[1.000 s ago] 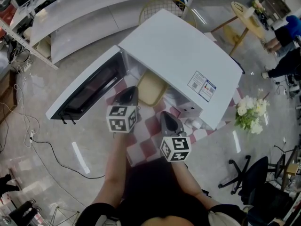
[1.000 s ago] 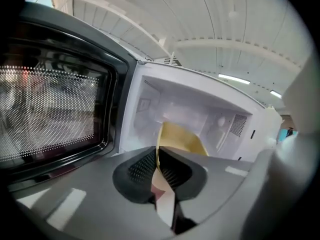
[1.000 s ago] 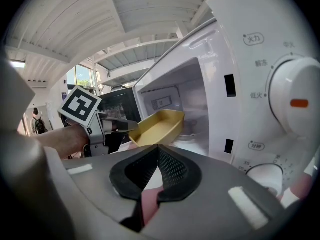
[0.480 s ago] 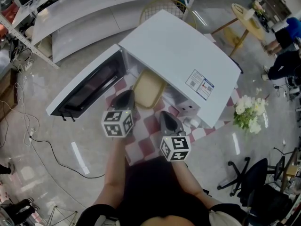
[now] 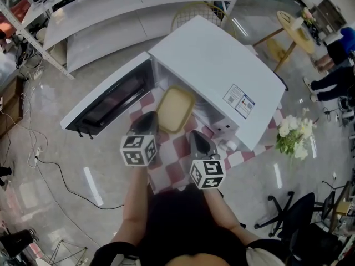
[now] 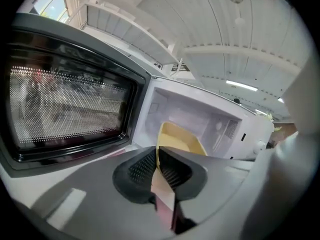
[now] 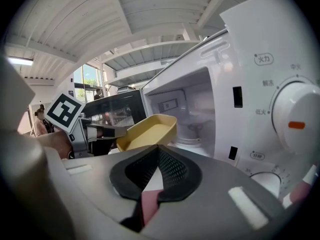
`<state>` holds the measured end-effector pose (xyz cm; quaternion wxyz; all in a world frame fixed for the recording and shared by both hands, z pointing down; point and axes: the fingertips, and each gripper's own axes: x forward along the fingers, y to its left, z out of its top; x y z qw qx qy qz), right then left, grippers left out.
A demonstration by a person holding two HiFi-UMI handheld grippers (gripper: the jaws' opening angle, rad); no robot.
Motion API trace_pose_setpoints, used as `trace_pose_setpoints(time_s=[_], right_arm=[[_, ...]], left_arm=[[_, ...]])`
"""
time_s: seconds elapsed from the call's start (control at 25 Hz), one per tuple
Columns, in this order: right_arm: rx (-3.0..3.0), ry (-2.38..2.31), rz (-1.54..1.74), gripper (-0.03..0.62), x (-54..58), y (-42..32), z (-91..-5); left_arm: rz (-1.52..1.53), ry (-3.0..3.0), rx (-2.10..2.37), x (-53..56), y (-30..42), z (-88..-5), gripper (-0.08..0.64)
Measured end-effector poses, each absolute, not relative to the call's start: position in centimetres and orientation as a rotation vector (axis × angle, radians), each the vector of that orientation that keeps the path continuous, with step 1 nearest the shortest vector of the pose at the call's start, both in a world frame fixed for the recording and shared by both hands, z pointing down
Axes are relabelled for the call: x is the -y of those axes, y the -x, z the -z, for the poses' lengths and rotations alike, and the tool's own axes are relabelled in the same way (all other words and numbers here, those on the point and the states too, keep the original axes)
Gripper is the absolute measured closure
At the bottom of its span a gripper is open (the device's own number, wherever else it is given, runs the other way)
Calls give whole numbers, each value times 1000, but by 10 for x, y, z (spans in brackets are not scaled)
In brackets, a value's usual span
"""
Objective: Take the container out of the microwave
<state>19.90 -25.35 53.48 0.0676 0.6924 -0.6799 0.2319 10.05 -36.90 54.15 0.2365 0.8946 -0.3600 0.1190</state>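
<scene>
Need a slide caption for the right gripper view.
Left gripper grips the yellow container by its rim, partway out of the open microwave.

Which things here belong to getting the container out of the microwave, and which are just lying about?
Job: yellow container, microwave, its open door, left hand-held gripper clamped on the container's rim, right hand-held gripper.
Lying about: white flowers, office chair, round table, checked cloth.

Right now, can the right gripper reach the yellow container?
Probably yes: the yellow container, held by the left gripper at the mouth of the microwave, has nothing between it and the right gripper, whose jaws are shut.
</scene>
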Motion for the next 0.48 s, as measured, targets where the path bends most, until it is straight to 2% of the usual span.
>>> trace_pose_setpoints(time_s=[0.48], right_arm=[[2085,-2032,-693,592,259,-189,-534]], left_arm=[[-286,-2378,1056,357,-66,-544,532]])
